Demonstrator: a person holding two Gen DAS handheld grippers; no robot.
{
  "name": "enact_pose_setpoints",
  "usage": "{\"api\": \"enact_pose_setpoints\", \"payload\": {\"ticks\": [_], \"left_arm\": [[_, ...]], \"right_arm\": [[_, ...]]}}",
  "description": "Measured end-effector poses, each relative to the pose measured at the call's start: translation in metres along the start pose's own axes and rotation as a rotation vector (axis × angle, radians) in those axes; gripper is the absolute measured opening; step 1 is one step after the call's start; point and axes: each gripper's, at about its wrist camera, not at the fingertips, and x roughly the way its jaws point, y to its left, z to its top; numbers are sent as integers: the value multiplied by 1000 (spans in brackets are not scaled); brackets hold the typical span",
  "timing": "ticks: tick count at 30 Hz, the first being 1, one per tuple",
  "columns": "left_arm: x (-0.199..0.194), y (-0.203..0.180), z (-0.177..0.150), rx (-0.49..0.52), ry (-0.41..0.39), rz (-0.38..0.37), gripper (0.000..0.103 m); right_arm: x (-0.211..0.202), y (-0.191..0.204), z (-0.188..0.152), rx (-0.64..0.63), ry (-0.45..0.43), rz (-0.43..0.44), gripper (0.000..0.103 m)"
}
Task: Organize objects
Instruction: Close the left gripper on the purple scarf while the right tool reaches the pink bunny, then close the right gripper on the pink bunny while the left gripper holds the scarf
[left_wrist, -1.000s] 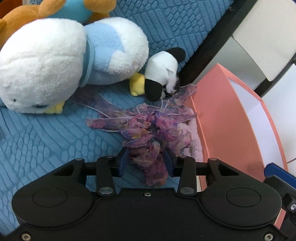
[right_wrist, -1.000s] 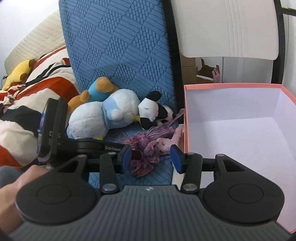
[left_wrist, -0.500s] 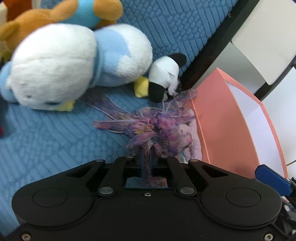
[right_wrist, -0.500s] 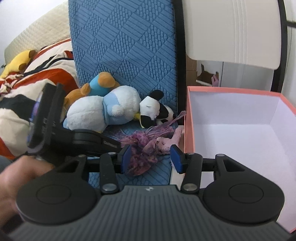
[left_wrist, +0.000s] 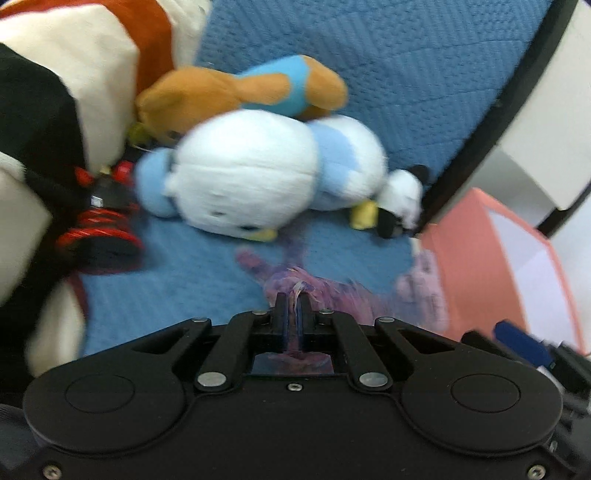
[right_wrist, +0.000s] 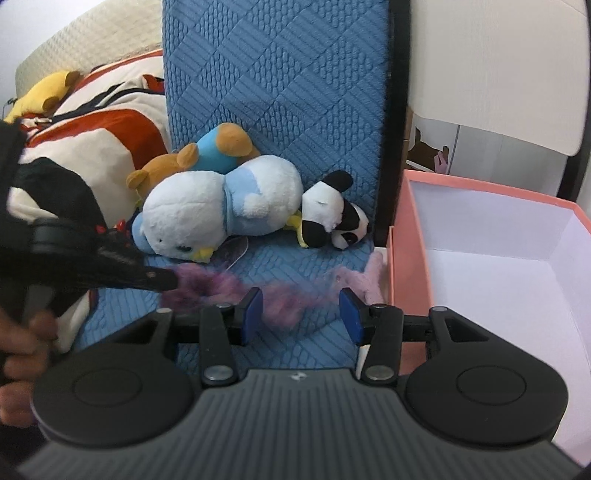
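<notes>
My left gripper (left_wrist: 294, 300) pinches the purple fringed scarf (right_wrist: 236, 291), which stretches sideways over the blue quilted cushion (right_wrist: 280, 92) toward the pink box (right_wrist: 413, 266). My right gripper (right_wrist: 301, 308) hangs wide open. No readable writing; motion blur.

Plush toys (right_wrist: 221, 206) on quilt (right_wrist: 280, 110); box (right_wrist: 491, 258) right.
</notes>
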Motion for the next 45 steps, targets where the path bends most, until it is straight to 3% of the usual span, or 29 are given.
{"api": "enact_pose_setpoints", "payload": {"ticks": [6, 12, 18, 20, 22, 27, 34, 40, 42, 45], "left_arm": [[9, 15, 4, -3, 45, 102, 5], [22, 22, 2, -66, 111, 49, 13], [26, 21, 3, -67, 136, 44, 18], [27, 21, 4, -76, 135, 37, 25], [27, 22, 6, -82, 133, 31, 39], [29, 25, 6, -101, 148, 17, 43], [29, 24, 3, -109, 163, 1, 45], [31, 30, 1, -146, 193, -22, 49], [31, 30, 1, -153, 198, -29, 52], [31, 28, 1, -138, 200, -29, 57]], "right_arm": [[40, -1, 13, 38, 27, -52, 45], [90, -4, 15, 25, 81, -136, 31], [118, -7, 5, -11, 120, -210, 27], [122, -7, 0, -30, 122, -226, 21], [123, -4, -3, -67, 116, -238, 14], [110, -1, -2, -63, 92, -208, 10], [84, 28, -11, -91, 54, -73, 10], [80, 26, -18, -79, 92, 4, 19], [77, 22, -17, -68, 79, -4, 38], [81, 16, -18, -51, 77, 8, 54]]}}
